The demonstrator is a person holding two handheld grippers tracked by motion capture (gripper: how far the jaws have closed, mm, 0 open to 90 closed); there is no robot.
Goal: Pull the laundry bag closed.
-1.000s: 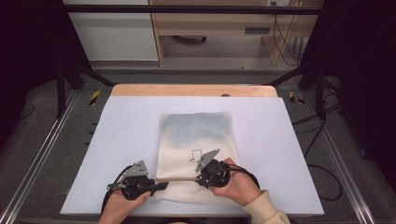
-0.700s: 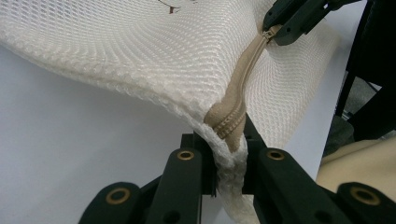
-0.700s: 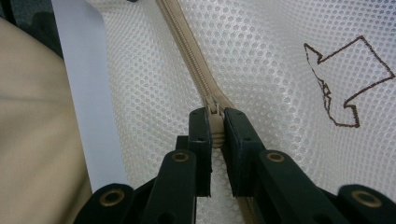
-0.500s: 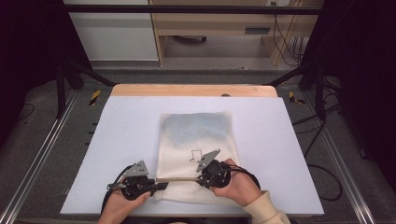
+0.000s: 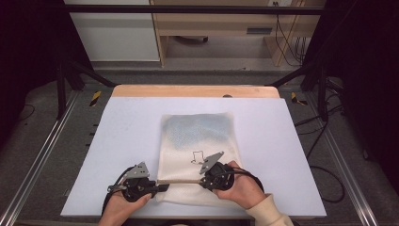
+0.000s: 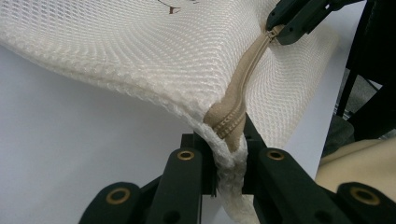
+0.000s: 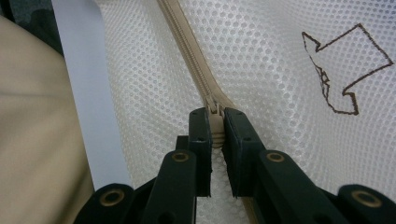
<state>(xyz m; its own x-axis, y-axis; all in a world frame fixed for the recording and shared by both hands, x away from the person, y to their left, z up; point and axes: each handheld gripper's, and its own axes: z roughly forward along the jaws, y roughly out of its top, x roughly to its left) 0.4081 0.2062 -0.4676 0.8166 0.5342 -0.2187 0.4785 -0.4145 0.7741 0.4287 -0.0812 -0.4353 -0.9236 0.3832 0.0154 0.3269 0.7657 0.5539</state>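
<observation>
The zipper pull (image 7: 215, 122) on the white mesh laundry bag (image 5: 197, 141), lying mid-table near the front edge, is pinched by the right gripper (image 7: 215, 128), so draw it steadily along the tan zipper (image 6: 243, 79) while the left gripper (image 6: 229, 144), clamped on the bag's corner, keeps the track taut.

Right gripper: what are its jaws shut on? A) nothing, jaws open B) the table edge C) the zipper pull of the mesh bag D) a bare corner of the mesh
C: in the right gripper view the right gripper clamps the tan zipper pull on the mesh bag.
</observation>
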